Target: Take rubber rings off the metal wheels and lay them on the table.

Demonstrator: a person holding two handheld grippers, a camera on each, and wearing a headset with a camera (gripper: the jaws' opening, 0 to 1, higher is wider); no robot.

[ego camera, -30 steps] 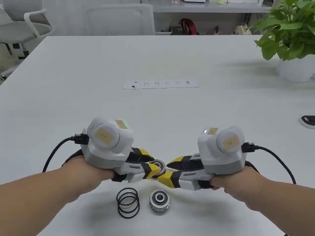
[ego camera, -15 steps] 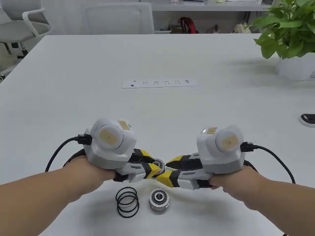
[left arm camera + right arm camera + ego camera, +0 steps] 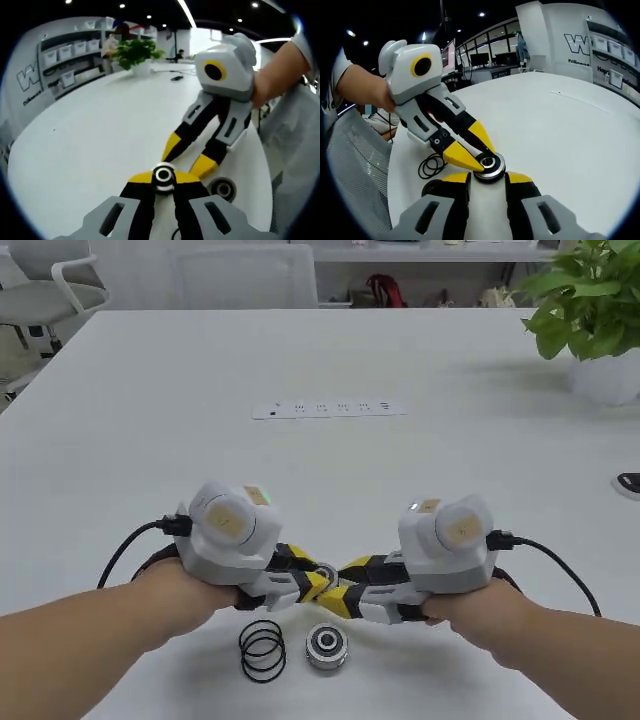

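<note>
The left gripper (image 3: 163,178) has its yellow-tipped jaws pressed together on a small metal wheel (image 3: 163,174), pinching it by its sides so that the wheel's round face and dark centre look back at the left gripper view. The wheel is held up off the table (image 3: 200,390), between the two grippers at the near edge

The right gripper (image 3: 489,179) faces the left one nose to nose. Its jaws are spread, one yellow tip on each side of the held wheel and just beside its rim; whether they touch the rim cannot be told. In the left gripper view the right gripper comes in from the upper right with its two tips apart, the lower tip just beside the wheel. A hand wraps each gripper body, and a black cable runs off each one

Below the grippers, a second wheel (image 3: 326,643) lies flat on the table. Just to its left lie the rubber rings (image 3: 262,650), thin black loops overlapping one another in a loose heap, close to the second wheel

Farther out, a white power strip (image 3: 328,409) lies across the middle of the table. A potted plant (image 3: 588,302) stands at the far right corner, and a chair (image 3: 55,285) stands beyond the far left edge
</note>
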